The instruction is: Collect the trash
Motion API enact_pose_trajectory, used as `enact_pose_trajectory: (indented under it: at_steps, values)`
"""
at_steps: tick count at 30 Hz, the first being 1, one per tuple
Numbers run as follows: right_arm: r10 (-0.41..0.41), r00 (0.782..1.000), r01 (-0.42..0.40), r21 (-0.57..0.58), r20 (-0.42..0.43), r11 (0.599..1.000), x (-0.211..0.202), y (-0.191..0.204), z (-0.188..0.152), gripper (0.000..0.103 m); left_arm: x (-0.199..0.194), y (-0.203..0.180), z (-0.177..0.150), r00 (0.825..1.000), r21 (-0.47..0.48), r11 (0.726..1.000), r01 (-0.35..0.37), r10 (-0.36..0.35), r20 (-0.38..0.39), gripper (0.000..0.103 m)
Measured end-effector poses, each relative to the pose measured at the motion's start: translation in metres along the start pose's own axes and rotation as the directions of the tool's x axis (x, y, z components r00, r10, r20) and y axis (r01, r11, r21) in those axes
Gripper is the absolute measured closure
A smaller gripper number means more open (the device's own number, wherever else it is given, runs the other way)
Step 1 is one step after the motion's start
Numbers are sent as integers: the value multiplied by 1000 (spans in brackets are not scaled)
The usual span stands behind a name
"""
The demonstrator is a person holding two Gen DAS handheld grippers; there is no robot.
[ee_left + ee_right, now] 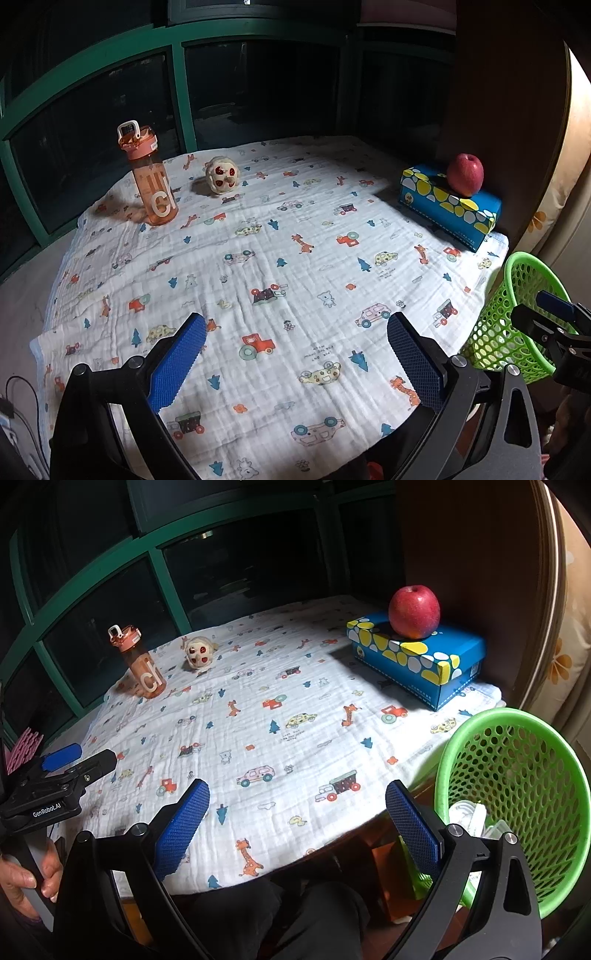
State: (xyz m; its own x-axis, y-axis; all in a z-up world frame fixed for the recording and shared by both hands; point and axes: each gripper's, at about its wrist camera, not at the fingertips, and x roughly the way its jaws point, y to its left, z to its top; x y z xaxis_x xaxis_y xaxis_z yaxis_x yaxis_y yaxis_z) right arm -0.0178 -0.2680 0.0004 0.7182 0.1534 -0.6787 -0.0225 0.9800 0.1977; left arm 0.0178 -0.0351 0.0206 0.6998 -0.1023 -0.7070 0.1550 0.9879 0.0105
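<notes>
A green mesh basket (517, 794) stands off the table's right front corner; white crumpled trash (469, 816) lies inside it. The basket also shows in the left wrist view (509, 317). My left gripper (295, 332) is open and empty above the near part of the patterned cloth (277, 258). My right gripper (297, 805) is open and empty over the table's front edge, just left of the basket. Each gripper shows in the other's view, the right (550, 317) by the basket and the left (62, 771) at the left edge.
An orange water bottle (151, 181) and a small round plush toy (221, 175) stand at the back left. A blue tissue box (450, 205) with a red apple (465, 175) on it sits at the back right. A dark window lies behind.
</notes>
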Motion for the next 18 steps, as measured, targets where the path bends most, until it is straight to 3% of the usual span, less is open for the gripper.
enact_pose_trajectory:
  at_steps: [18]
  values:
    - [16,1000,-16,-13,-8,1000,5,7,0,8,-2,7,-2,1000,-14,1000,-14,14,3,8]
